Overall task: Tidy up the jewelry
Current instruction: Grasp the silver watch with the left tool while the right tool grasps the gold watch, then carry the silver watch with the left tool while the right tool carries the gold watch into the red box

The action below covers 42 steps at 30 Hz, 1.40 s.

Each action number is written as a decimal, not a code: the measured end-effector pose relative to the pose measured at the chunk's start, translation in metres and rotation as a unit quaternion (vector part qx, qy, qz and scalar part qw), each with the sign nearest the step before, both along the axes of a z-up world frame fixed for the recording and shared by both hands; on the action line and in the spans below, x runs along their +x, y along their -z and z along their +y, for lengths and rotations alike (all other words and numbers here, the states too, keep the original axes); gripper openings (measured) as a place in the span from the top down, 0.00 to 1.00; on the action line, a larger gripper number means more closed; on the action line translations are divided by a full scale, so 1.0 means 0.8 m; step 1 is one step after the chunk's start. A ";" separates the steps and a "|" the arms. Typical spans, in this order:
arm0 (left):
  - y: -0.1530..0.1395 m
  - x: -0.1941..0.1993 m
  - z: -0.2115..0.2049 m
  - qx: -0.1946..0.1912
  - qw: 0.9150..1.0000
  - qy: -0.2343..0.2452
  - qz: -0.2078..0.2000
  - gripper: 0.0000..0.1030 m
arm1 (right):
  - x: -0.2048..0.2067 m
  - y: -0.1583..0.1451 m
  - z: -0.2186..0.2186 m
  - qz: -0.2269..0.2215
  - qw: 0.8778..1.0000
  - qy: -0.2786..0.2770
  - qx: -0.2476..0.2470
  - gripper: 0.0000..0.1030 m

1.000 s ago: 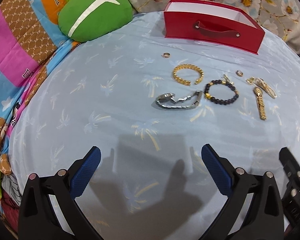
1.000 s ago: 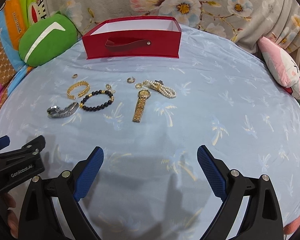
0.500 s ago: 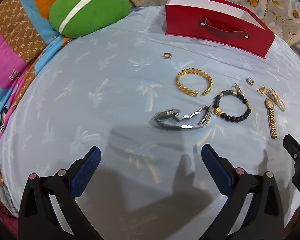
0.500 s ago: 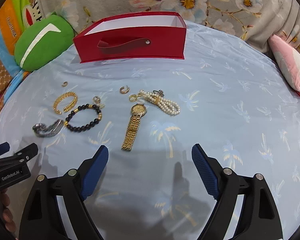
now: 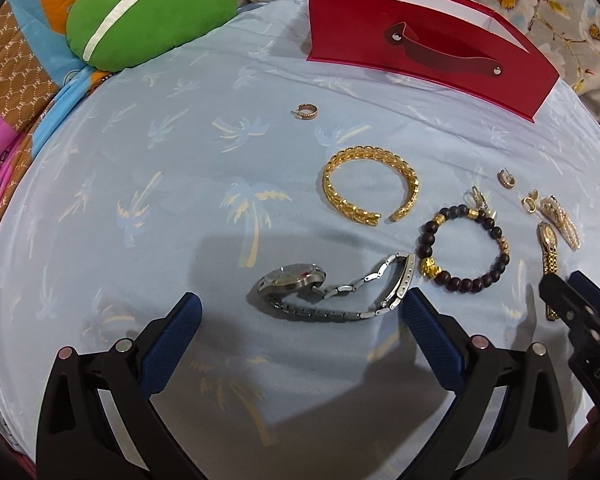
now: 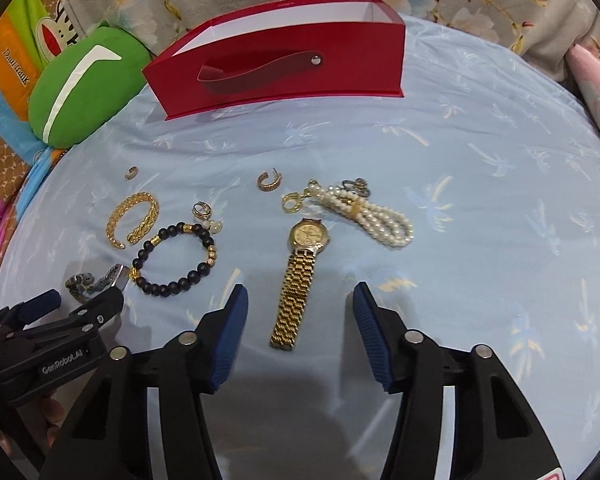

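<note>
— Where's the jewelry lying now?

— All spread on the pale blue bedsheet (image 6: 480, 208) with the palm print. From the right-hand camera, the gold watch (image 6: 300, 276) sits dead centre, its strap running down toward six o'clock between the two blue fingers (image 6: 228, 332) of the right gripper (image 6: 298, 320). The pearl bracelet (image 6: 364, 212) is at about one o'clock of the watch face, just beside it.

— Has that gripper got hold of it?

— No. The fingers are closing, with the strap's end between them, but neither pad touches it.

— And the other hand's?

— The left gripper (image 5: 300, 324) has its fingers wide apart, nothing clamped. The silver watch (image 5: 332, 292) lies just ahead of it, at twelve o'clock, its clasp end right by the right-side finger; I cannot tell whether they touch.

— The rest?

— The gold cuff (image 5: 370, 184) is beyond the silver watch, the black bead bracelet (image 5: 464, 248) at three o'clock of the cuff. A small hoop earring (image 5: 306, 112) lies apart toward eleven. The red box (image 6: 284, 56) stands open at the far edge, with a green cushion (image 6: 80, 88) at ten o'clock.
</note>
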<state>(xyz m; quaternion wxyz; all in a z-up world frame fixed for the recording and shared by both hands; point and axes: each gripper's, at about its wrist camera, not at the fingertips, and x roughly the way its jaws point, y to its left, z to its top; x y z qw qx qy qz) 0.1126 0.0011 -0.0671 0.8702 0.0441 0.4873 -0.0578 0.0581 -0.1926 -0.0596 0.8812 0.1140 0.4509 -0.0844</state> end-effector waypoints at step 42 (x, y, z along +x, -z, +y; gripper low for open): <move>-0.045 -0.065 0.000 -0.080 0.993 0.084 -0.016 0.82 | -0.037 -0.028 0.002 -0.036 0.999 -0.009 0.008 0.90</move>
